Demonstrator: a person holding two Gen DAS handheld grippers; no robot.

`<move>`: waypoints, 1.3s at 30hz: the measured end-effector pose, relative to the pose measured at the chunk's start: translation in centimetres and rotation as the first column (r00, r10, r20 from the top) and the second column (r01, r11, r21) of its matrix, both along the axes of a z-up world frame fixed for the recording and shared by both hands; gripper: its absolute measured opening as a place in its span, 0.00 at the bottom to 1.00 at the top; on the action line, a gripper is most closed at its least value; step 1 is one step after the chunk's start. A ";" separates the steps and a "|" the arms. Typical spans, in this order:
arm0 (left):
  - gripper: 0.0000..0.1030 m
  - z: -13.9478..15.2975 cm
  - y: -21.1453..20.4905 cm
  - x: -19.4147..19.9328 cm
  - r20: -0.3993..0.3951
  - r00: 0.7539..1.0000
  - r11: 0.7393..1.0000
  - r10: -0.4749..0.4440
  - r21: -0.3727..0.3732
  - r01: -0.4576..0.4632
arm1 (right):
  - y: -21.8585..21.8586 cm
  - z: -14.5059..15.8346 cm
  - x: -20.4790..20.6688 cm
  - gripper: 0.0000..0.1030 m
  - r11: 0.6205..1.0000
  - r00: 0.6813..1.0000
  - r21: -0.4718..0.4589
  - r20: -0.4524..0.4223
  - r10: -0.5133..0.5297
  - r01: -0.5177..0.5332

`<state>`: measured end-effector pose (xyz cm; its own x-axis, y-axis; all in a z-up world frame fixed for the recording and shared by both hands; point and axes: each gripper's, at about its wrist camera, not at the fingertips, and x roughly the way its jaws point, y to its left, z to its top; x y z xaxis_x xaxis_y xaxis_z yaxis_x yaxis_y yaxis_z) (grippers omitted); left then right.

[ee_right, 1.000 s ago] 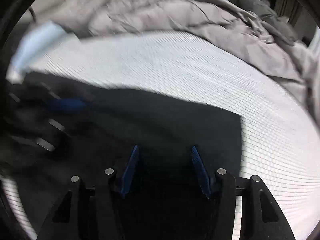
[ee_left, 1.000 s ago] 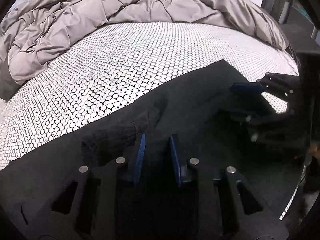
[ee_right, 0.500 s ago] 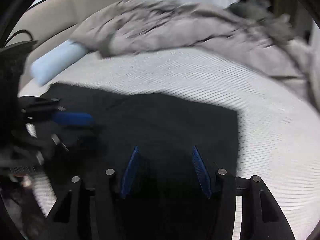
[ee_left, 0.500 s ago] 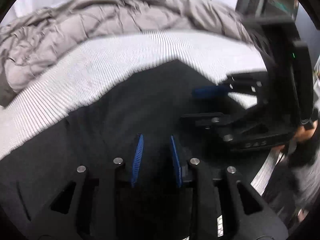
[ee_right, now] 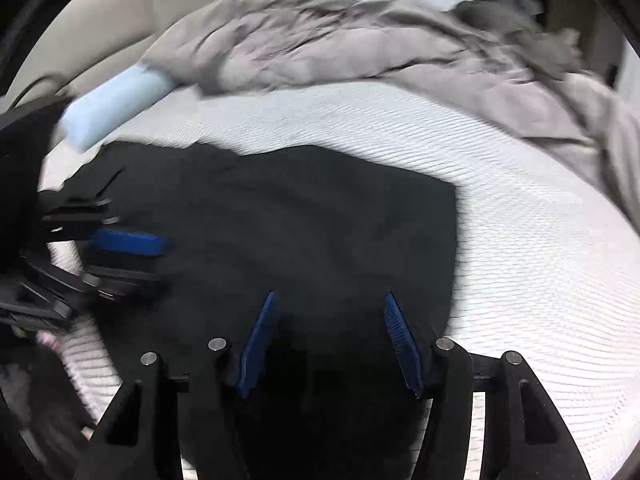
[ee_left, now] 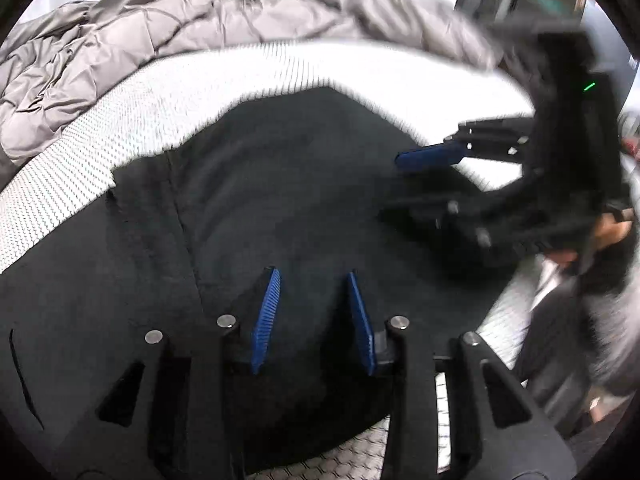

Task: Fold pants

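Note:
Black pants (ee_left: 280,200) lie folded flat on the white patterned mattress (ee_left: 120,128); they also show in the right wrist view (ee_right: 300,220). My left gripper (ee_left: 312,280) hovers above the pants, open and empty, blue pads apart. My right gripper (ee_right: 330,304) is open wider and empty, above the pants near their right edge. Each gripper shows in the other's view: the right one at the right of the left wrist view (ee_left: 432,176), the left one at the left of the right wrist view (ee_right: 128,256). Both views are blurred by motion.
A rumpled grey duvet (ee_left: 180,32) is bunched along the far side of the bed (ee_right: 360,52). A pale blue roll-shaped cushion (ee_right: 116,104) lies at the far left by a beige headboard (ee_right: 132,12). Bare mattress (ee_right: 540,260) lies right of the pants.
Both grippers have lifted and pulled back from the pants. The left gripper's pads have spread apart and no longer pinch cloth. The pants lie flatter, with a folded edge.

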<state>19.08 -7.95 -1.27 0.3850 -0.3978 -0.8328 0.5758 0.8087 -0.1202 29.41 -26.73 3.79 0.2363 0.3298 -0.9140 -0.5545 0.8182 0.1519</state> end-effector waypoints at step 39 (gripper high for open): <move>0.80 1.4 28.3 -5.9 -0.137 0.611 0.583 0.780 -0.197 -0.788 | -7.4 2.8 1.6 0.79 0.938 0.944 0.196 0.109 -0.312 0.287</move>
<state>13.18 20.31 0.17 0.6105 -0.1216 -0.7826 -0.2770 0.8930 -0.3548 31.00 -34.17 6.60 0.4666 0.3760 -0.8006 -0.3134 0.9167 0.2478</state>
